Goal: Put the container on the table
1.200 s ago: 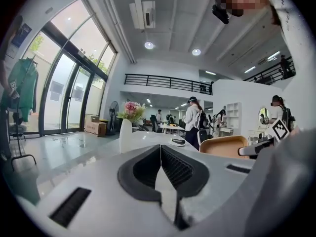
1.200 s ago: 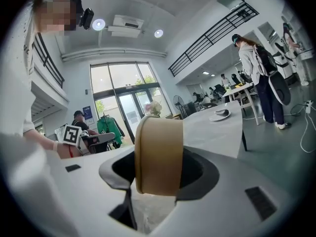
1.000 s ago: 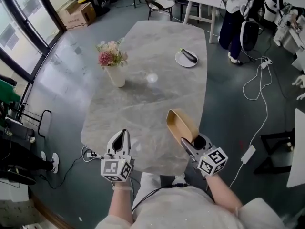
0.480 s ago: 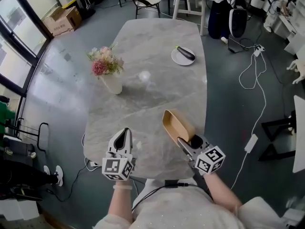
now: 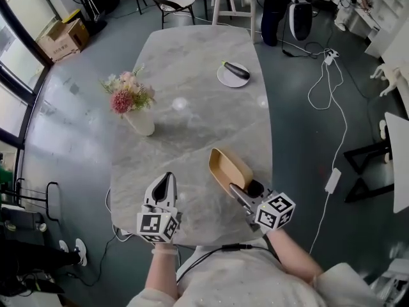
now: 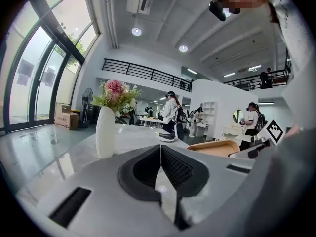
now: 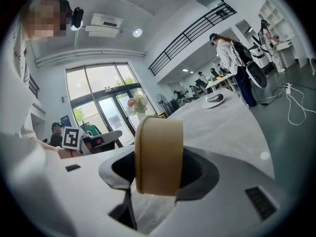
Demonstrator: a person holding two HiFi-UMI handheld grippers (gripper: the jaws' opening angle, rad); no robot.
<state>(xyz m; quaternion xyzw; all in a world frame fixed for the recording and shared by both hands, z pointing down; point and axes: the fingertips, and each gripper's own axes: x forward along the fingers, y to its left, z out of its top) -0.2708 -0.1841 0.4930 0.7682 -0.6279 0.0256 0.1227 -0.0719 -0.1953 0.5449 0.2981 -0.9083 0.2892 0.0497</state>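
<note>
While the right gripper [image 5: 239, 194] clamps the container [image 5: 230, 170] by one end, tilted above the desk [image 5: 192, 75] near its front edge, the left gripper [image 5: 165, 183] hangs closed, empty. Released tilted there, it could topple off!

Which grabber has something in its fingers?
The right gripper: its fingers clamp the wall of the tan container. The left gripper has its fingers closed together with nothing between them.

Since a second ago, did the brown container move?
Yes, a little: the container, in the right claw, sits further in from the table's right edge.
</note>
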